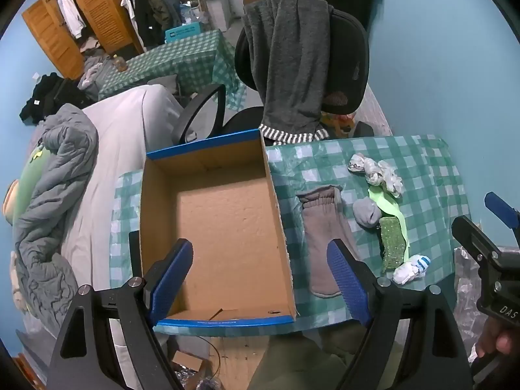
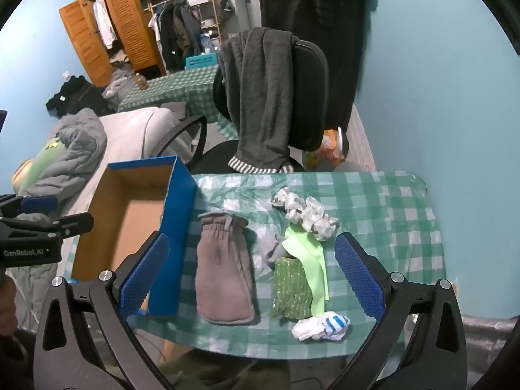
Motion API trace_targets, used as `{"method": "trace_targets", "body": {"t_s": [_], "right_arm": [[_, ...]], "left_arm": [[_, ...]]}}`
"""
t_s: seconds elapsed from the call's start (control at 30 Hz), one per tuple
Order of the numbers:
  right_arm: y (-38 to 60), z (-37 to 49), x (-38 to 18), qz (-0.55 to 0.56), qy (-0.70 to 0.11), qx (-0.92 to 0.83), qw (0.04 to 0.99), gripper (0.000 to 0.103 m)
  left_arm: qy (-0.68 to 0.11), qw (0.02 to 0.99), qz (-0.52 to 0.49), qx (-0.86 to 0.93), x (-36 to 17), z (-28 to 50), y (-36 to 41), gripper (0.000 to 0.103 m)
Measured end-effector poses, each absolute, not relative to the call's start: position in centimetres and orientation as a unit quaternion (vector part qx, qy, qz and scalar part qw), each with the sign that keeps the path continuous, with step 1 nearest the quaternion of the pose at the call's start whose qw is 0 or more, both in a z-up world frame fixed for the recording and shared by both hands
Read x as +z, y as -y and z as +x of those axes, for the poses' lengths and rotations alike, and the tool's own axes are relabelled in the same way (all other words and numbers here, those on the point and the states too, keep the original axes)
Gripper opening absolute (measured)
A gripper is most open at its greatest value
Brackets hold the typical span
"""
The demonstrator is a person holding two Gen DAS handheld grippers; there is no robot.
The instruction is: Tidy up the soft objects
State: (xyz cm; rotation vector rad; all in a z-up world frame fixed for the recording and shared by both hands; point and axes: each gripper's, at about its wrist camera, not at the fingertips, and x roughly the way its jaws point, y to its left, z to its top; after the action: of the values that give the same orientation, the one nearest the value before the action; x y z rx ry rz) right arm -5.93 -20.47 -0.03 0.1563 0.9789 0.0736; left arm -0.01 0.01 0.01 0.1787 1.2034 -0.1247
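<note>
The left gripper (image 1: 260,282) hangs released over the empty blue-rimmed cardboard box (image 1: 224,321) at the checked tablecloth's (image 2: 373,201) left edge; only its view shows the box floor. The right gripper (image 2: 252,279), also released, frames the grey-brown fleece mitten (image 2: 224,276) mid-cloth

box (image 1: 208,214) – matt cardboard | mitt (image 2: 224,266) – soft fleece | tablecloth (image 2: 390,214) – glossy plastic | fingers (image 2: 359,279) – textured rubber

left wrist view looking steeply down over open box (image 1: 224,224), right wrist view angled down at checked table (image 2: 373,201), both close, sharing box, table, draped chair (image 2: 308,97)
</note>
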Motion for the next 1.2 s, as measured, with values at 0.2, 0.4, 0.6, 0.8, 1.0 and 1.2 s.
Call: {"method": "trace_targets", "body": {"t_s": [0.2, 0.4, 0.6, 0.8, 1.0, 1.2], "right_arm": [[20.5, -6.2, -0.1, 0.074, -0.470, 0.035, 0.879, 0.101], [20.7, -6.6, -0.1, 0.073, -0.471, 0.034, 0.878, 0.101], [20.7, -6.6, -0.1, 0.073, -0.471, 0.035, 0.878, 0.101], [20.8, -6.5, -0.1, 0.073, -0.471, 0.035, 0.879, 0.101], [20.8, -6.7, -0.2, 0.073, -0.472, 0.034, 0.878, 0.101], [21.0, -6.4, -0.2, 0.073, -0.472, 0.035, 0.878, 0.101]], "left_arm": [[-0.564, 0.820, 0.084, -0.057, 0.1, 0.0, 0.0, 0.086], [-0.567, 0.817, 0.086, -0.061, -0.1, -0.6, 0.4, 0.086], [-0.566, 0.818, 0.082, -0.058, -0.4, -0.6, 0.3, 0.086], [-0.569, 0.817, 0.081, -0.055, -0.2, -0.5, 0.2, 0.086], [-0.569, 0.817, 0.083, -0.054, -0.2, -0.5, 0.1, 0.086], [-0.569, 0.817, 0.083, -0.054, -0.2, -0.6, 0.1, 0.086]]}}
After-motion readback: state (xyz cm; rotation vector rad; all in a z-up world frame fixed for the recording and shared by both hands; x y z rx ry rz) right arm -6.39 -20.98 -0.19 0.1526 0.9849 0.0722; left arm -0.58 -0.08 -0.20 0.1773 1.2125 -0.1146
